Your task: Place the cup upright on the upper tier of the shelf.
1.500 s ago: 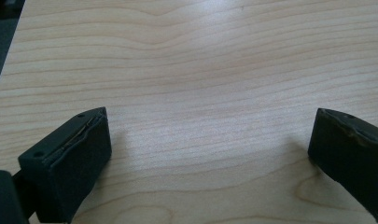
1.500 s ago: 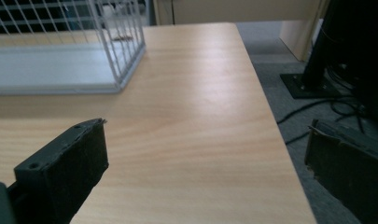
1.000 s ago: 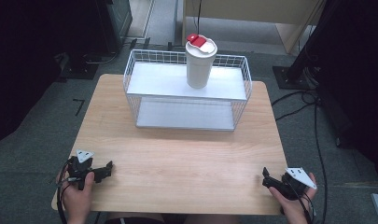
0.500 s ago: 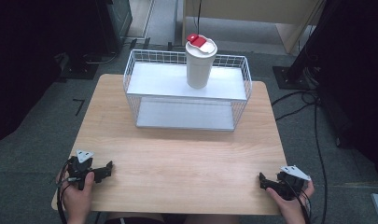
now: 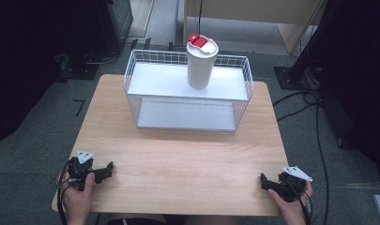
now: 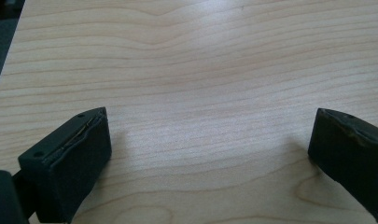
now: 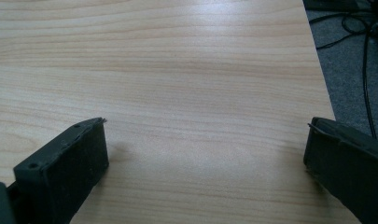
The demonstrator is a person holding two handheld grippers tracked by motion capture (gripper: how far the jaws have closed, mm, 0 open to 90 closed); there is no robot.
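A white tumbler with a red lid (image 5: 201, 62) stands upright on the top shelf of a white wire rack (image 5: 187, 92) at the back of the wooden table (image 5: 187, 154). My left gripper (image 5: 107, 169) rests low at the front left corner, held by a hand. Its jaws stand wide apart over bare wood (image 6: 210, 126), nothing between them. At the front right corner a hand holds my right gripper (image 5: 264, 182), also open over bare wood (image 7: 205, 130) close to the table's right edge.
The rack's lower shelf (image 5: 186, 115) holds nothing. Grey carpet surrounds the table, with black cables (image 5: 314, 112) and stand bases on the right and dark equipment at the back left. Bare wood lies between the rack and both grippers.
The right hand and its gripper shifted slightly left and forward along the front edge. The left gripper, the tumbler and the rack stayed put.
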